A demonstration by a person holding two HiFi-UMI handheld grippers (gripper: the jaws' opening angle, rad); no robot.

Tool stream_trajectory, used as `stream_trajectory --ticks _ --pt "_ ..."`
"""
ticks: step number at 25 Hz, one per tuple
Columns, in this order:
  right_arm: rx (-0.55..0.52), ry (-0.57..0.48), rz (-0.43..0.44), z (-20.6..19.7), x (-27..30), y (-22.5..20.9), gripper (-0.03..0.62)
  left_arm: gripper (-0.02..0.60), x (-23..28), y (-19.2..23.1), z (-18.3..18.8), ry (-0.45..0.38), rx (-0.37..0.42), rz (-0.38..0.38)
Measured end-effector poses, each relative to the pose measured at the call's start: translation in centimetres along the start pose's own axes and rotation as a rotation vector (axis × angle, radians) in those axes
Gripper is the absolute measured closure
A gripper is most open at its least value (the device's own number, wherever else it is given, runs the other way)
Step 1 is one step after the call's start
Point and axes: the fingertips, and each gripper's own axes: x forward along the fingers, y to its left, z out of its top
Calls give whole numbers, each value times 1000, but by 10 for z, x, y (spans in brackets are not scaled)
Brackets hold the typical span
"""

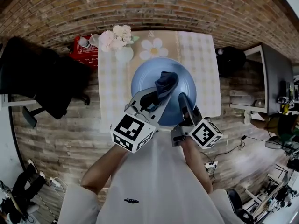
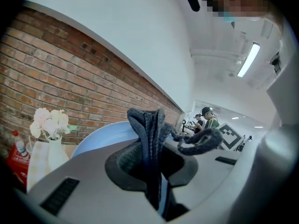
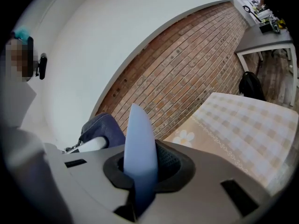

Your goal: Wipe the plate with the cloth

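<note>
A pale blue plate (image 1: 145, 80) is held up above the table, tilted, with my right gripper (image 1: 183, 100) shut on its near right rim; in the right gripper view the plate (image 3: 138, 148) stands edge-on between the jaws. My left gripper (image 1: 156, 96) is shut on a dark blue-grey cloth (image 1: 164, 84), and the cloth rests against the plate's face. In the left gripper view the cloth (image 2: 148, 139) is bunched between the jaws, with the plate (image 2: 100, 135) just behind it.
A checked tablecloth covers the small table (image 1: 202, 64). A white vase of pale flowers (image 1: 117, 41) stands at its far left, and a flower-shaped mat (image 1: 154, 48) lies beside it. A red crate with bottles (image 1: 85, 48) and a dark chair (image 1: 51, 85) stand left of the table.
</note>
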Motion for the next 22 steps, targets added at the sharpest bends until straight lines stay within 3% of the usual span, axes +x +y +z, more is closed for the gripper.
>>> stream_trajectory --ticks 4,11,15,22 --pt "-23 8 17 -2 3 10 525 520 11 -6 8 1 47 -28" --pt "-79 21 42 -10 1 25 525 520 19 -11 6 81 124 -55" --pt "-83 15 61 -14 -1 32 526 521 21 -10 2 123 151 -25" --pt "-100 -7 91 -13 -5 40 528 520 22 -4 9 109 179 38"
